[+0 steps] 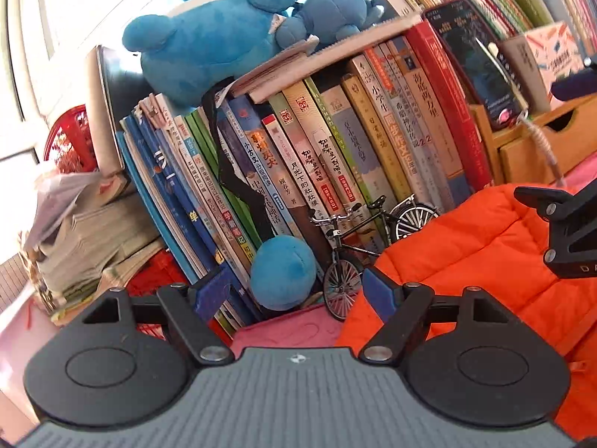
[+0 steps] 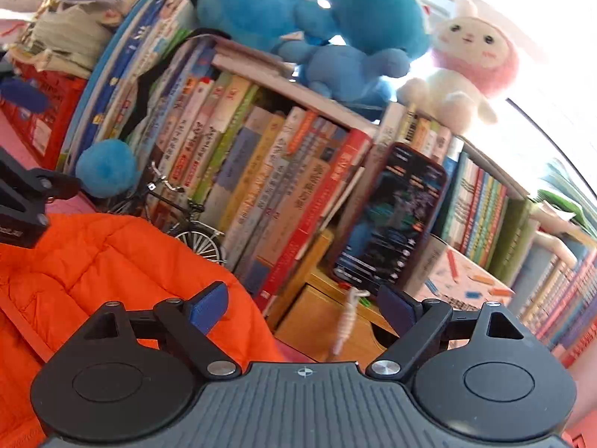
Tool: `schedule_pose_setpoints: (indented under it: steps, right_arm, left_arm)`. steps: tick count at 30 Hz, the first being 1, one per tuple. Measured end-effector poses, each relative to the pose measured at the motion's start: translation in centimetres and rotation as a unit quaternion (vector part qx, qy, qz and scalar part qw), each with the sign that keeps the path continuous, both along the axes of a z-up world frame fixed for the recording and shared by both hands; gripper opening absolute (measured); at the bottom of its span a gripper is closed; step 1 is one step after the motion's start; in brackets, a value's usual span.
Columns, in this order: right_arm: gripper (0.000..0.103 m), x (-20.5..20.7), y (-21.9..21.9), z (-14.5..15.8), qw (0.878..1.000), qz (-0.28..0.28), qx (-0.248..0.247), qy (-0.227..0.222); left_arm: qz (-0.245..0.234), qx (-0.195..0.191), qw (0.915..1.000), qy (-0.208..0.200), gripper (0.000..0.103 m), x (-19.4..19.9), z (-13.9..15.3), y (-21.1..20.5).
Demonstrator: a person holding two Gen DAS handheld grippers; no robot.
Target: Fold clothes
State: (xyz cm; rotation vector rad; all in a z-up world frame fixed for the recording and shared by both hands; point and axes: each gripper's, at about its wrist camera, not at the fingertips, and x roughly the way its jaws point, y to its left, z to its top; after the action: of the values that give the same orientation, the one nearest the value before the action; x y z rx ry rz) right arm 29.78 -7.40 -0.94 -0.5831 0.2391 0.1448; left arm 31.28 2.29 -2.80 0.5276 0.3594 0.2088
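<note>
An orange quilted jacket (image 1: 481, 261) lies on a pink surface, at the lower right of the left wrist view and as the orange jacket (image 2: 112, 272) at the lower left of the right wrist view. My left gripper (image 1: 296, 293) is open, raised above the pink surface, with its right fingertip over the jacket's left edge and nothing between the fingers. My right gripper (image 2: 304, 308) is open too, its left fingertip over the jacket's right edge, its jaws empty. Each gripper's black body shows at the edge of the other's view.
A row of upright books (image 1: 335, 156) stands just behind the jacket, with blue plush toys (image 1: 224, 37) on top and a small model bicycle (image 1: 358, 246) in front. A phone (image 2: 391, 220) leans on a wooden drawer box (image 2: 324, 321). Paper stacks (image 1: 89, 239) sit at the left.
</note>
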Motion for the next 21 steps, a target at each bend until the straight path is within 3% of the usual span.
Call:
schedule_pose_setpoints:
  steps: [4,7,11,17,19,20,21]
  right_arm:
    - [0.081,2.6,2.8,-3.0,0.998,0.017,-0.056,0.026]
    - [0.079,4.4,2.4,-5.0,0.996,-0.007,-0.061,0.063]
    - [0.080,5.4,0.3,-4.7,0.995,-0.035,-0.015,0.095]
    - [0.099,5.2,-2.3,-1.9,0.988,-0.061,0.079,0.116]
    - [0.095,5.1,-3.2,-1.0,0.984,-0.070,0.110,0.123]
    - [0.085,5.1,-3.6,-0.5,0.981,-0.074,0.126,0.126]
    - [0.082,5.0,-4.1,0.0,0.978,-0.078,0.141,0.129]
  left_arm:
    - [0.030,0.022,0.9990,0.023,0.075,2.3,-2.5,0.1]
    - [0.044,0.039,0.9967,0.055,0.076,3.5,-4.2,0.3]
    - [0.057,0.027,0.9943,0.086,0.076,4.4,-4.6,1.1]
    - [0.062,0.049,0.9922,0.096,0.075,4.6,-5.4,0.5]
    - [0.055,0.051,0.9923,0.099,0.070,4.4,-5.1,0.5]
    - [0.059,0.046,0.9920,0.102,0.071,4.2,-4.6,0.6]
    - [0.063,0.041,0.9917,0.105,0.071,4.0,-4.1,0.8]
